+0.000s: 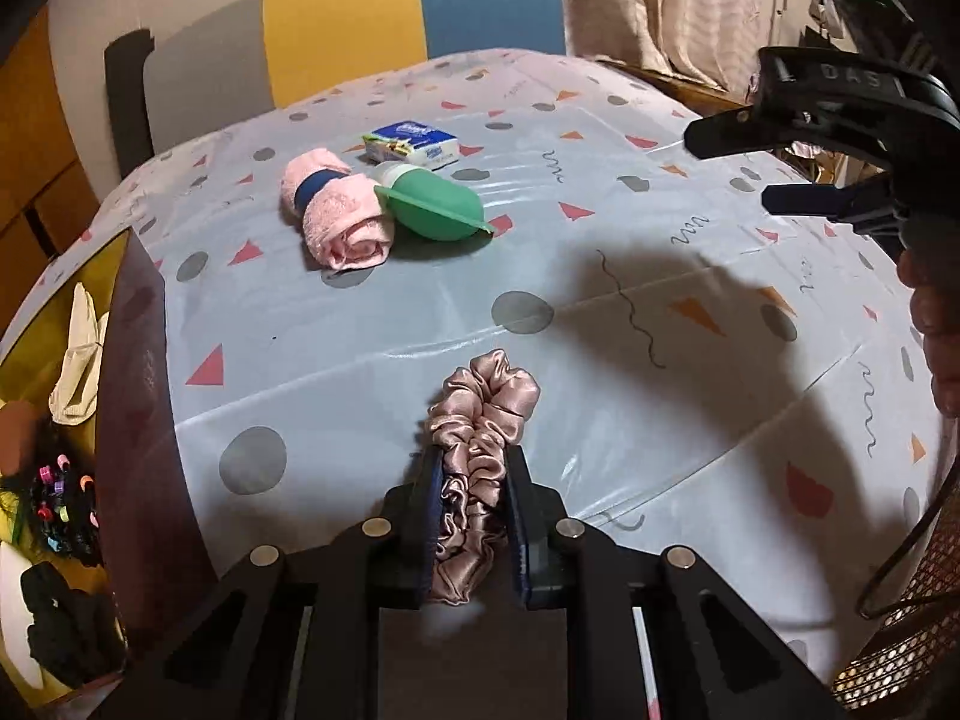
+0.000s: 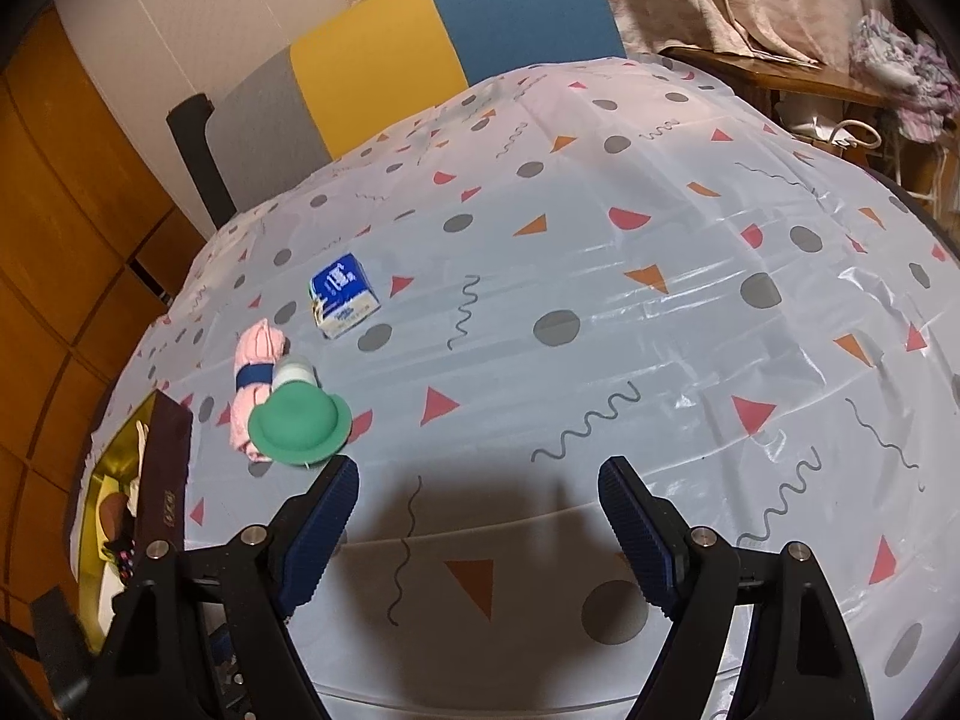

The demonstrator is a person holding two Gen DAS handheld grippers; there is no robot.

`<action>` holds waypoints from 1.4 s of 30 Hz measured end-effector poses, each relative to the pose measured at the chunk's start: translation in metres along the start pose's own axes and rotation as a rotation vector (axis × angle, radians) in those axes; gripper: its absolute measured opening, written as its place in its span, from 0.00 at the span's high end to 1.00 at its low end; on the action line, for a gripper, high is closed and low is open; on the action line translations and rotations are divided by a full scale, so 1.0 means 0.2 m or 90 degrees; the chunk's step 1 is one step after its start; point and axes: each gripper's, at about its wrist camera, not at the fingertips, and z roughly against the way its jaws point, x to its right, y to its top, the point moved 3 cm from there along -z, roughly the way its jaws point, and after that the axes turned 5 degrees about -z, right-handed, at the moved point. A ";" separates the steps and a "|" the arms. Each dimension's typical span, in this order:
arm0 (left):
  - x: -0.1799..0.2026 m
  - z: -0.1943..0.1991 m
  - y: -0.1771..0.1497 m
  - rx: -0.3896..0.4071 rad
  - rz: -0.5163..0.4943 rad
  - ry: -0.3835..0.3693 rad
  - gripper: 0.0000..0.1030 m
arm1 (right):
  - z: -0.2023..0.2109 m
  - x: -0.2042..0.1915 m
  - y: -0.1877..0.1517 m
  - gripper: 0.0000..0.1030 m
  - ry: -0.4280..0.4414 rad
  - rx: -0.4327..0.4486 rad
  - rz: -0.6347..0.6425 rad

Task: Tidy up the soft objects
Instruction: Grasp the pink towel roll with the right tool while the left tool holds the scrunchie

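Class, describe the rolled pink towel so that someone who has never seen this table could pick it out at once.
Start at the patterned tablecloth and go to its far left part, near the striped chair. Three things cluster there: a blue tissue pack, a green squeeze bottle and the rolled pink towel lying against the bottle. Only the towel is fluffy pink cloth with a dark blue band around its middle.

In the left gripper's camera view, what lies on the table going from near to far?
Pink satin scrunchie clamped in the left gripper → rolled pink towel with a blue band → blue and white tissue pack.
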 end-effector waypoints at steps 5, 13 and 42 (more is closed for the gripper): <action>0.01 0.00 -0.01 0.037 -0.035 0.014 0.82 | -0.03 -0.04 -0.03 0.20 0.019 -0.014 0.027; 0.03 0.01 -0.05 0.077 -0.049 0.025 0.82 | -0.09 -0.10 -0.07 0.20 0.045 -0.037 0.059; -0.01 0.03 -0.06 0.105 -0.006 -0.027 0.82 | -0.78 -1.13 0.17 0.23 0.038 -0.215 0.349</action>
